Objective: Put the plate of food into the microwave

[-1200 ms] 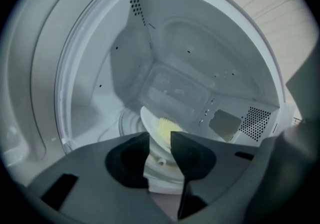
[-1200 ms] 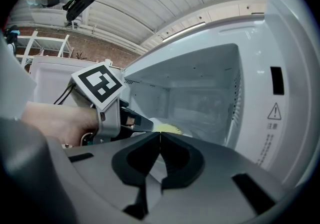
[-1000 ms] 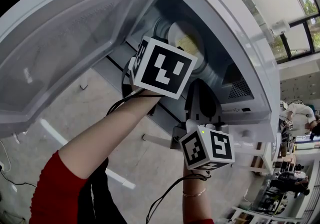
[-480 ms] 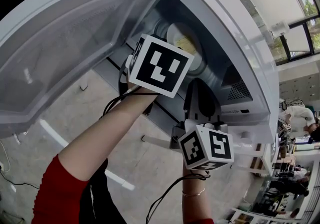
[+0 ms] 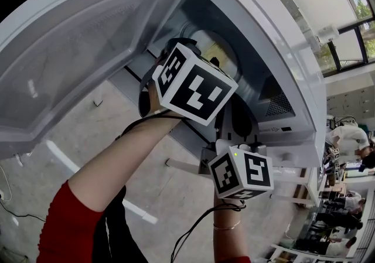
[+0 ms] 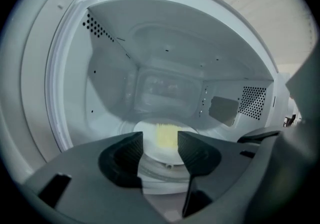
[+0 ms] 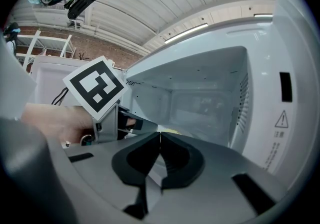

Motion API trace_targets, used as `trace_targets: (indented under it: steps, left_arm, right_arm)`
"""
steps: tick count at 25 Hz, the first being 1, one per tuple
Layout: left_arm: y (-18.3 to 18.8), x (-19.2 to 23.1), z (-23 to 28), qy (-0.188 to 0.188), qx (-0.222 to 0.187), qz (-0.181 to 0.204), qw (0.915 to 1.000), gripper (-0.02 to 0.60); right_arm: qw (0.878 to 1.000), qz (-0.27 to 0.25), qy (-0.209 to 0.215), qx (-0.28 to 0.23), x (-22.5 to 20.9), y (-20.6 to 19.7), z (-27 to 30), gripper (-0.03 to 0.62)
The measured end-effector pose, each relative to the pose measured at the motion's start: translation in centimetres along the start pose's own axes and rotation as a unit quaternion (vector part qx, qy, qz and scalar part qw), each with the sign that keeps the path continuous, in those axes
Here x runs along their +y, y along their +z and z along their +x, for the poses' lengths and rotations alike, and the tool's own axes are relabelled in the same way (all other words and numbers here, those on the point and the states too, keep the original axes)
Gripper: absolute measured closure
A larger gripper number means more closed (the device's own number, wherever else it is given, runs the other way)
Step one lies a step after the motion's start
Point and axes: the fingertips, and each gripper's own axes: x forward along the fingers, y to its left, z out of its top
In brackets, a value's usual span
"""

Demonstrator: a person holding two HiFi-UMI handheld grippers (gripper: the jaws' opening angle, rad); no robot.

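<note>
Since the earlier frame, the left gripper (image 5: 183,43) had tilted and shifted slightly right at the mouth of the microwave (image 5: 281,39), its marker cube (image 5: 196,83) now turned corner-up. The right gripper (image 5: 233,103) had hardly moved.

Head view: the door (image 5: 76,51) stood swung wide to the left. The plate (image 5: 202,36) lay inside the cavity on the turntable, with yellow food (image 5: 215,54) on it. The left gripper was held at the opening, its cube covering the lower part of the plate. The right gripper sat lower, just outside the front edge of the microwave, pointing toward the cavity. The person's red sleeve (image 5: 64,226) showed on the left arm.

Left gripper view: the jaws stood a narrow gap apart, and nothing was between them. The plate lay beyond the tips, on the cavity floor and apart from them, with the food seen through the gap. Vent holes (image 6: 95,24) marked the left wall.

Right gripper view: the jaws were pressed together, tip to tip, holding nothing. The left gripper and the hand (image 7: 50,118) holding it reached into the cavity from the left. A pale yellow strip just above the jaw tips appeared to be the food, though too little of it showed to be certain.
</note>
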Motion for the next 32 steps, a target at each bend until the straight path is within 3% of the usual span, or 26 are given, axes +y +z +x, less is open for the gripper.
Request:
trace_targets:
  steps: [5,12,16,22,27,32]
  left_arm:
    - [0.1,0.3,0.0,-0.013,-0.003,-0.021,0.9997,0.370]
    - [0.1,3.2,-3.3,-0.018,-0.069,-0.048,0.9963,0.571]
    - [0.4,3.6,-5.9,-0.077,-0.107,-0.079,0.9881,0.572]
    - [0.7,1.0,-11.2,-0.181,-0.117,-0.130,0.9677,0.574]
    - [1.1,-2.2,-16.7,-0.209,-0.099,-0.128,0.9644,0.574]
    - [-0.9,-4.4,-21.8,-0.231,-0.059,-0.129,0.9625,0.574]
  right_arm:
    - [1.000,0.000,0.002,-0.003,0.0,0.1,-0.1,0.579]
    - [1.000,0.008,0.006,-0.009,1.5,-0.2,-0.3,0.579]
    - [0.999,0.029,0.004,-0.019,3.2,0.9,-0.4,0.579]
    - [0.997,0.076,0.007,-0.026,4.9,2.7,-3.0,0.579]
    - [0.990,0.139,0.016,-0.023,6.0,4.0,-7.6,0.579]
    - [0.984,0.178,0.029,-0.008,8.4,3.4,-12.6,0.579]
